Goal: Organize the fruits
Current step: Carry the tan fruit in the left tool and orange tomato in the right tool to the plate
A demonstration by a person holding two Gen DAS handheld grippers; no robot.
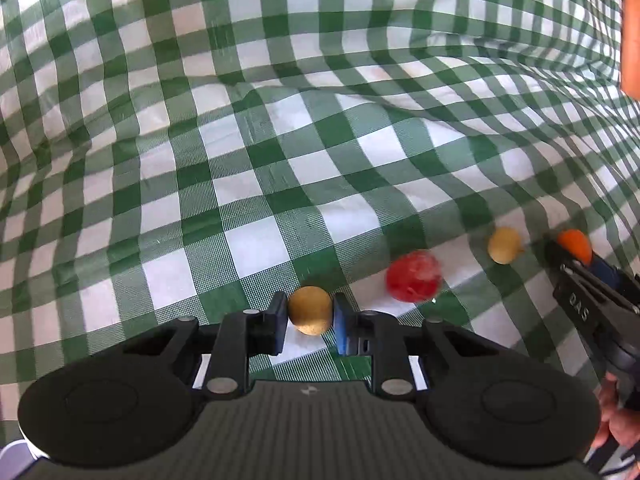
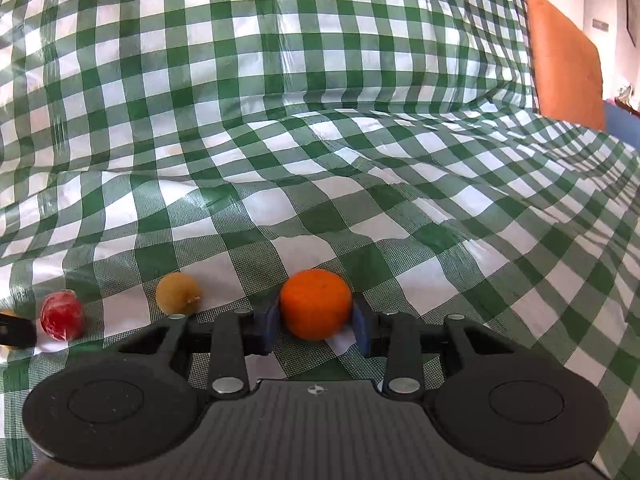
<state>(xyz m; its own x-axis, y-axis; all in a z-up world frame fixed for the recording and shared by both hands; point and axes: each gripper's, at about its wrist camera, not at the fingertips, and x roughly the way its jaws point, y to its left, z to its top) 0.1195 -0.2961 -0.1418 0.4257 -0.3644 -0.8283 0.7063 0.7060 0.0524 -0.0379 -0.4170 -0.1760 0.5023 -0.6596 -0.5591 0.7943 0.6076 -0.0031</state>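
L grip [image 1: 310, 316]: pinching tan fruit [image 1: 310, 310] on check cloth [image 1: 248, 160], pads at 3 & 9, so no roll.
R grip [image 2: 316, 316]: clamped on orange [image 2: 316, 304], same way.
Loose: red fruit [image 1: 414, 276], pale fruit [image 1: 504, 245], between grips.

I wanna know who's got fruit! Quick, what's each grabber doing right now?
Left gripper: closed on the yellow-brown fruit.
Right gripper: closed on the orange fruit.
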